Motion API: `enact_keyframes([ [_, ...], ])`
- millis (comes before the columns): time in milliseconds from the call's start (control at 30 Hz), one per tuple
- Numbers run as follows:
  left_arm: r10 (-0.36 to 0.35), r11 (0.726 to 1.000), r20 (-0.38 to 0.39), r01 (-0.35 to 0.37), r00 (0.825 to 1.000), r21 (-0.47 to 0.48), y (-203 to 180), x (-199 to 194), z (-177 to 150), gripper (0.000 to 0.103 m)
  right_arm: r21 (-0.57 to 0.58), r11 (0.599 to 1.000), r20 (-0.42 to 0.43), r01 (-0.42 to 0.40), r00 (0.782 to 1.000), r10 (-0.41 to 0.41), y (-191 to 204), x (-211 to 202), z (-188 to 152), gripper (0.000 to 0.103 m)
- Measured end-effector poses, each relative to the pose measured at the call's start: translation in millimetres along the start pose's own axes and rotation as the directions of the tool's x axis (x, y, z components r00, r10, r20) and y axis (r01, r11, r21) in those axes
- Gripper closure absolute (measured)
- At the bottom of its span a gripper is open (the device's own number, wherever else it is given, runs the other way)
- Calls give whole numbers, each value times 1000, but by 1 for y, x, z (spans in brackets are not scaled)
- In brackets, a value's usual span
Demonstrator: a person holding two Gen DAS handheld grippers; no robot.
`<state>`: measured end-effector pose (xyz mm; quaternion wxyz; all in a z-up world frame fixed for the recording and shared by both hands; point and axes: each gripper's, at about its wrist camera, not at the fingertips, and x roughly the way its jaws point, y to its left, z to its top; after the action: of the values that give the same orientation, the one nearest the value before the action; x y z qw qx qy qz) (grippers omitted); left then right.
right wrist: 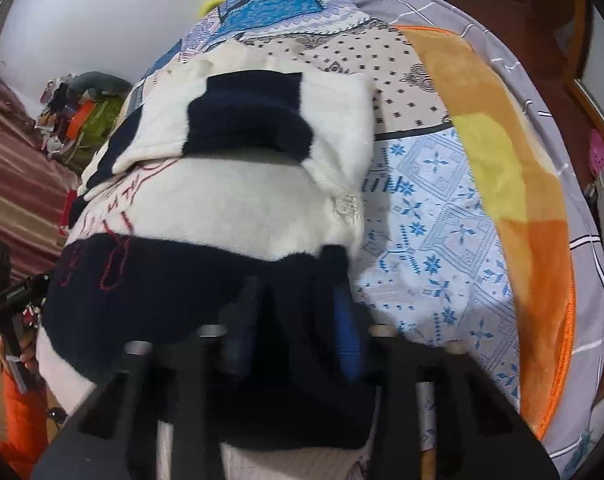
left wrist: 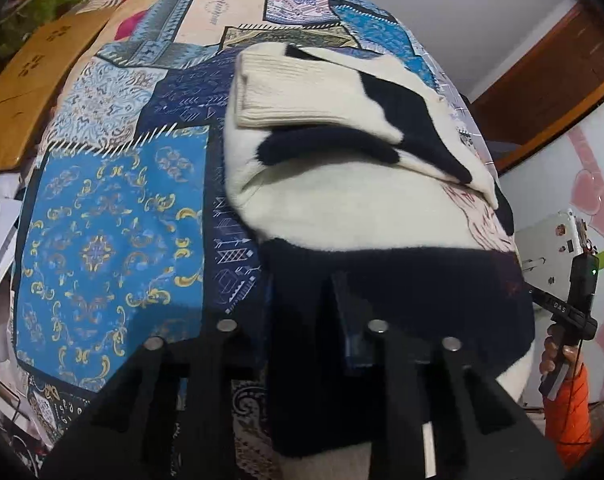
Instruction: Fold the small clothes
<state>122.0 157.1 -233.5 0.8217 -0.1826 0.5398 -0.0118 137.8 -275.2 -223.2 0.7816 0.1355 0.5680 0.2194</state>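
Note:
A small cream and navy sweater [left wrist: 354, 204] lies on the patchwork bedspread [left wrist: 110, 216], sleeves folded across its body. My left gripper [left wrist: 302, 308] is shut on the sweater's navy hem at its left corner. The sweater also shows in the right wrist view [right wrist: 230, 208], with red stitched lettering at its left. My right gripper [right wrist: 298, 312] is shut on the navy hem at the right corner; its blue-lined fingers [right wrist: 348, 340] sink into the cloth. Both hold the near edge lifted a little off the bed.
An orange and yellow blanket [right wrist: 514, 184] lies along the bed's right side. A wooden board [left wrist: 34, 80] and clutter sit left of the bed. The other gripper and an orange sleeve [left wrist: 570, 392] show at the right edge.

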Motion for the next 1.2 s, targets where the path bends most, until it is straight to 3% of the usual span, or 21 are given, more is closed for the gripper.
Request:
enact_keyframes([
  [133,30,999,23,-30,999,31,-6,-4,2,95,-66,997,20,28,999,-26,12,-1,3,86],
  [367,25,999,142,-30,989,35,-9,-33,17,96,-102,995,104,5,995,6,22,-17,23,87],
  [567,72,995,218,-85,973,49,-15,-45,48,96,-135,990,197,29,980,-2,36,-28,50,87],
  [667,115,992,248,-126,962,30,-10,-43,66,103,-126,991,236,49,971,-18,37,-30,65,87],
  [733,146,988,250,-153,957,7,-2,-38,78,103,-108,991,252,77,967,-48,35,-26,75,87],
  [833,117,993,198,-114,973,-31,15,-25,88,103,-107,991,218,86,974,-61,34,-15,83,86],
  [1033,135,991,164,-130,977,-43,27,-19,81,100,-138,981,171,135,979,-111,33,-2,75,78],
  [1200,154,988,150,-150,977,-38,29,-27,71,95,-121,984,146,128,983,-110,28,-9,70,56],
])
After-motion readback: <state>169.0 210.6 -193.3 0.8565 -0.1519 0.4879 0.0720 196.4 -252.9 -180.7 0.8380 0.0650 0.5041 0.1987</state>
